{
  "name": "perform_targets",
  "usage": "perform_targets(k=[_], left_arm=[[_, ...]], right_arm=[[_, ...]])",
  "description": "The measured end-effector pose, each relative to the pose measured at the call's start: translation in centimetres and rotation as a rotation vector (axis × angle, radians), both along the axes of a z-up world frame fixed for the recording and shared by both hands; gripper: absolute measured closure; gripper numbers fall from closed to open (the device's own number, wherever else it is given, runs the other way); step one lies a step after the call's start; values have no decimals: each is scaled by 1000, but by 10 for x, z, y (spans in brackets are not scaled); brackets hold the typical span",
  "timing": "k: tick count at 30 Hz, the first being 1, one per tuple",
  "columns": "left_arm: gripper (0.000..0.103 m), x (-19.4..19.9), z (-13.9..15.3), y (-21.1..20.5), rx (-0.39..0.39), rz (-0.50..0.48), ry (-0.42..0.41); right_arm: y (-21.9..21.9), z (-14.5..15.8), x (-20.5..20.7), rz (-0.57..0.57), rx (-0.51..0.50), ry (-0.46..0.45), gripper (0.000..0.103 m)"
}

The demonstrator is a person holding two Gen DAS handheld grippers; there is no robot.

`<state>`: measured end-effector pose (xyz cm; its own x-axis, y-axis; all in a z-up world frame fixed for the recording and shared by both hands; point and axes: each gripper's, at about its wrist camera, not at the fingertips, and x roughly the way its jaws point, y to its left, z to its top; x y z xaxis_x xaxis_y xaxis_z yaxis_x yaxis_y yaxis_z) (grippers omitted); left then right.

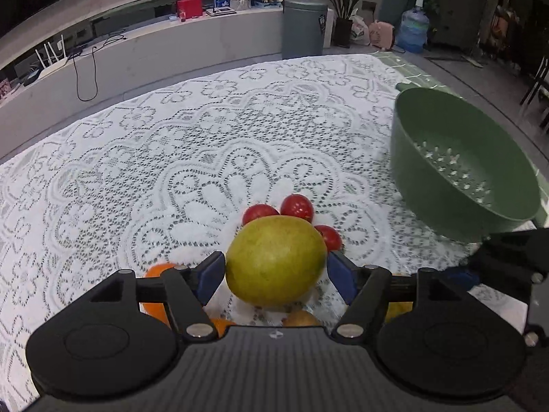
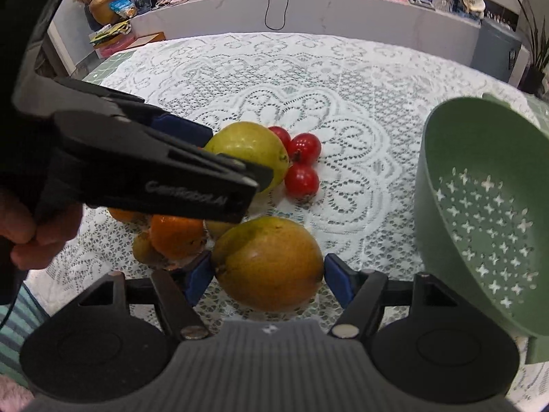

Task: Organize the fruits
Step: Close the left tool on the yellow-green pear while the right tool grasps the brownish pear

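two grippers, two mangoes, beside the green colander

left gripper [image 1: 276,274]: blue pads pressed on both flanks of a yellow-green mango [image 1: 275,259]; jaws clamped on it. whether the fruit is off the cloth cannot be told from the left wrist view. in the right wrist view this gripper [image 2: 240,158] enters from the left side, its dark finger crossing in front of the same mango [image 2: 250,147].

right gripper [image 2: 264,276]: its blue pads [image 2: 338,283] sit at either side of a browner, orange-green mango [image 2: 267,262]. the far pad looks in contact; the near-left pad is close, contact uncertain. cannot tell whether the jaws are truly clamped.

landmark: green colander [image 2: 480,206], star-shaped holes, tilted with its opening toward the fruit pile. it shows empty in both views [image 1: 463,168].

positions relative to the colander:
- three red tomatoes [image 2: 303,163] lie well apart from it on the lace tablecloth [image 2: 240,75], clustered, touching the far side of the yellow-green mango.
- the orange-green mango is nearer to it than the tomatoes, not touching.
- an orange [image 2: 176,237] lies farther from it, beyond the orange-green mango, partly under the left gripper's finger; a second orange fruit behind it is mostly hidden.
- a small yellowish fruit [image 2: 144,250] sits just beside the orange, on the side away from the colander.

a hand [image 2: 31,237] grips the left tool's handle at the frame edge.
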<state>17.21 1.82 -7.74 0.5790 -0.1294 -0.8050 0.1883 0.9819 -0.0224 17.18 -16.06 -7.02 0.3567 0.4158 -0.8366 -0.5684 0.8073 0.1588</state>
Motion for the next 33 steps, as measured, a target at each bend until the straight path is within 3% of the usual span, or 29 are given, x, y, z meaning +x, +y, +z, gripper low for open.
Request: perform_targets(k=[6, 20, 33], left_arm=[[19, 10, -7, 0, -5, -3, 14], [22, 6, -9, 5, -43, 39, 5], [22, -25, 29, 10, -90, 95, -88]], right_arm=[[0, -1, 1, -10, 12, 24, 35], [0, -1, -3, -17, 20, 6, 36], [-15, 27, -17, 2, 51, -78, 36]])
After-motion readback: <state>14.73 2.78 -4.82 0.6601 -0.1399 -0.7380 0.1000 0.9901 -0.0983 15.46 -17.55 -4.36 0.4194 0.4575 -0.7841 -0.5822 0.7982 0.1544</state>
